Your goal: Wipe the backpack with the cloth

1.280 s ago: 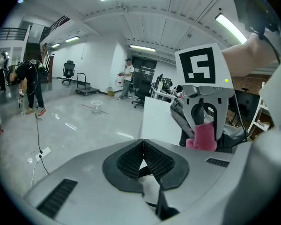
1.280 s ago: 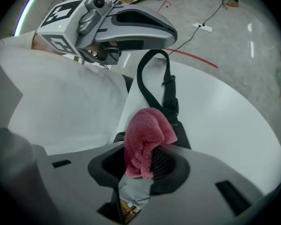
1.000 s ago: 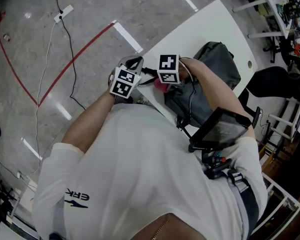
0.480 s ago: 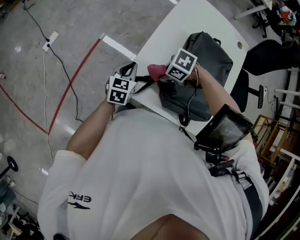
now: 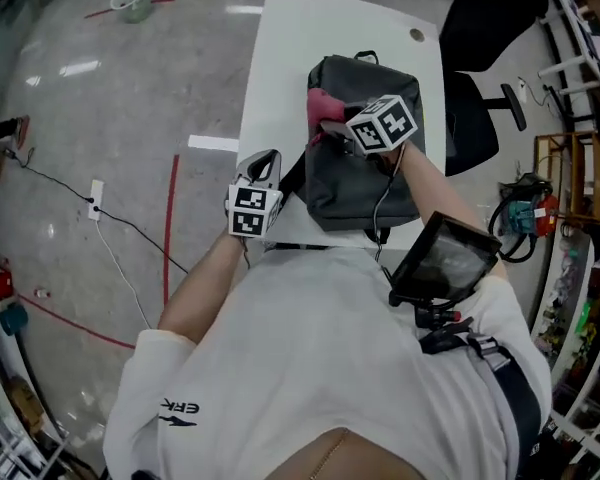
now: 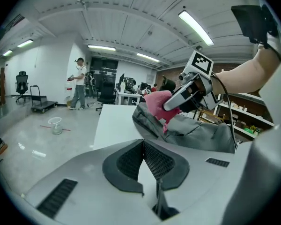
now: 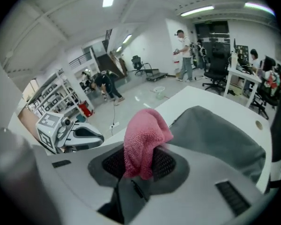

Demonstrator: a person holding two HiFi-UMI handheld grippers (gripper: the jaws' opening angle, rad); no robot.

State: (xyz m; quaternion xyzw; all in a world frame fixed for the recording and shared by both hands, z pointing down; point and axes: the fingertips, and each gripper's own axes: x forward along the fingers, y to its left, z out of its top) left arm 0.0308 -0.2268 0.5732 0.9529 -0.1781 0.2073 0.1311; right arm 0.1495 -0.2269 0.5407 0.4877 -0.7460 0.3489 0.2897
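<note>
Ofc/lab, desk (image 5: pixel 280 68), swivel chair (image 5: pixel 475 113), shelving (image 7: pixel 61 93)

Head view, lower left: dark capitals "ERK" (image 5: pixel 183 407) stood on the person's white shirt (image 5: pixel 310 368), near the left shoulder. A small dark streak-shaped logo sat just beside the letters. Any further letters were lost in the cloth's fold. The left cube (image 5: pixel 253 211) and right cube (image 5: pixel 385 123) carried black-and-white square marker patterns, not letters or numbers. Nothing else was legible in either gripper view.
</note>
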